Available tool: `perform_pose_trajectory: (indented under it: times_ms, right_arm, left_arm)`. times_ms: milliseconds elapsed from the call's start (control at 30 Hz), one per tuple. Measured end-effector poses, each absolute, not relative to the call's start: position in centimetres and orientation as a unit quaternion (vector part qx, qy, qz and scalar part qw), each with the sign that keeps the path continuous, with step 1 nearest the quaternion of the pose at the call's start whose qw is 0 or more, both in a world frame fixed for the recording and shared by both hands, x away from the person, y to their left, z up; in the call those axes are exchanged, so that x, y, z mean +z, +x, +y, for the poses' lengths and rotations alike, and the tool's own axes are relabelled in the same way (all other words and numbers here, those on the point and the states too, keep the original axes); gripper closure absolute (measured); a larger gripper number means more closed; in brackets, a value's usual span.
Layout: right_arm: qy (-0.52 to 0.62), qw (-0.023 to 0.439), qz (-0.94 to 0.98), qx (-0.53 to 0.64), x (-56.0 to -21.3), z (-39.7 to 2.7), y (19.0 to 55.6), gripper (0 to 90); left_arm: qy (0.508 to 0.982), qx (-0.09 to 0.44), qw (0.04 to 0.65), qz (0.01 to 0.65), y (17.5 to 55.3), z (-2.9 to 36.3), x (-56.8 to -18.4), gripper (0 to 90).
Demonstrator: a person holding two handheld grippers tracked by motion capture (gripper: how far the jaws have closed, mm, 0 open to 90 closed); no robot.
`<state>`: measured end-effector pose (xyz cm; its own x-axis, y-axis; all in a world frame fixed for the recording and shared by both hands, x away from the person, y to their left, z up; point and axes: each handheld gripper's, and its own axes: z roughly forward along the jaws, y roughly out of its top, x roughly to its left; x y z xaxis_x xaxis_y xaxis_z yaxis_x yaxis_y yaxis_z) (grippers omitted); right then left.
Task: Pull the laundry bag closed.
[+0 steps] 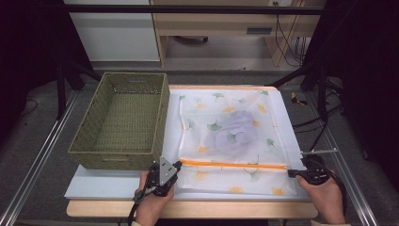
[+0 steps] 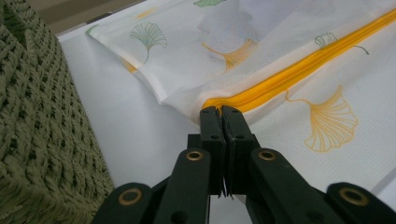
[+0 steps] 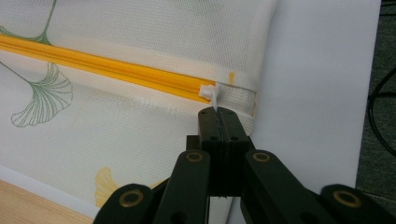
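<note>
high view, left gripper (image 1: 177, 165): fingers closed on the near left end of the orange zipper (image 1: 233, 165), held in the person's left hand (image 1: 153, 200).
high view, right gripper (image 1: 291, 173): fingers pinched at the zipper's right end; right hand (image 1: 324, 195) behind it.
high view, mesh bag (image 1: 230, 136): white with ginkgo leaves, flat on the table (image 1: 94, 186), stretching away from both sets of fingers; a pale bundle shows through it.
high view, basket (image 1: 123, 120): green woven, just left of the bag.
left gripper view: fingers (image 2: 212, 123) shut on the bag's edge, right where the zipper begins; basket wall close on their left.
right gripper view: fingers (image 3: 209, 122) clamped on the white zipper pull (image 3: 211, 95), the zipper running off to their upper left.
</note>
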<state>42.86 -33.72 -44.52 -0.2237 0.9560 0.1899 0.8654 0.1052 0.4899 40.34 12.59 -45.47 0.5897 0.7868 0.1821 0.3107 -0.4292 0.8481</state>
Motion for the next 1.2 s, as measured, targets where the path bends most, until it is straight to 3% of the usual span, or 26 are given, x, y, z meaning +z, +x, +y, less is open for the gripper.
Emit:
perform_pose_trajectory:
  times_ms: [800, 1200]
  right_arm:
    - [0.619, 0.090, 0.733, 0.266, -44.83, -34.20, 42.52, 90.0]
    - [0.584, 0.126, 0.748, 0.289, -44.62, -33.32, 42.22, 87.6]
  left_arm:
    - [0.798, 0.292, 0.398, 0.346, 40.46, 12.12, -46.00, 87.9]
    - [0.799, 0.292, 0.403, 0.337, 40.02, 12.36, -45.82, 81.6]
